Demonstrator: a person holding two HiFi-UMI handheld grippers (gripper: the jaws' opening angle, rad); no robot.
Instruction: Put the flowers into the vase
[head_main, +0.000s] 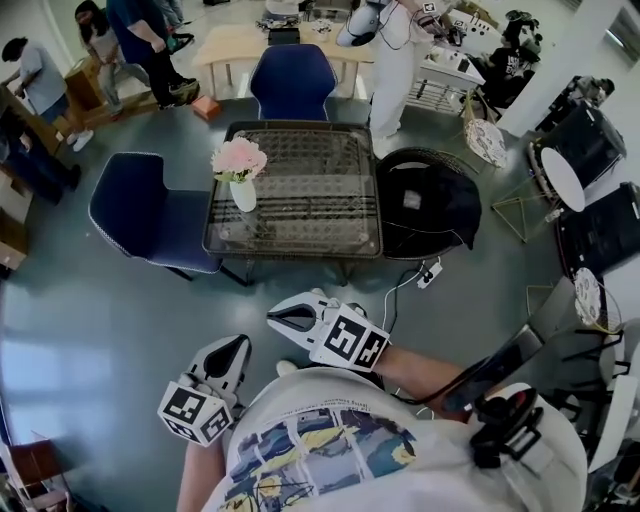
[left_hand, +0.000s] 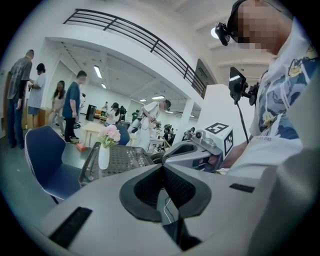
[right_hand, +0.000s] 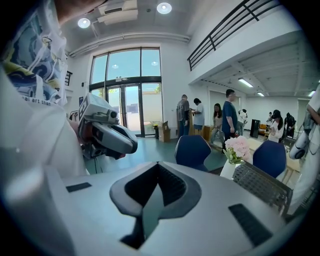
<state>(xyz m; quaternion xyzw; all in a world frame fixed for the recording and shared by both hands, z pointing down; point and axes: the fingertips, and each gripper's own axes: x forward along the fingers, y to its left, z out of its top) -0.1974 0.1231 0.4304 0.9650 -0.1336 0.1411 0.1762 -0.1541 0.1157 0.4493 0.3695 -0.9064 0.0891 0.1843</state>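
Close to the person's chest, the left gripper (head_main: 236, 348) and right gripper (head_main: 285, 318) both have their jaws pressed together on nothing. Each gripper view shows the pads meeting with no stem between them, which the head view cannot confirm. Well beyond them, at twelve o'clock across the floor (head_main: 120, 320), stands the bench (head_main: 290, 252). Near its nine o'clock edge the white vase (head_main: 243, 194) stands upright with the pink flowers (head_main: 238, 158) already in it, so the task looks finished, with nothing left to place. Only the head view shows the gap between the grippers and the bench; only the right gripper view shows the glass doors (right_hand: 125, 110) far behind.

Smooth glossy vase (head_main: 243, 195), metal mesh table (head_main: 320, 190)
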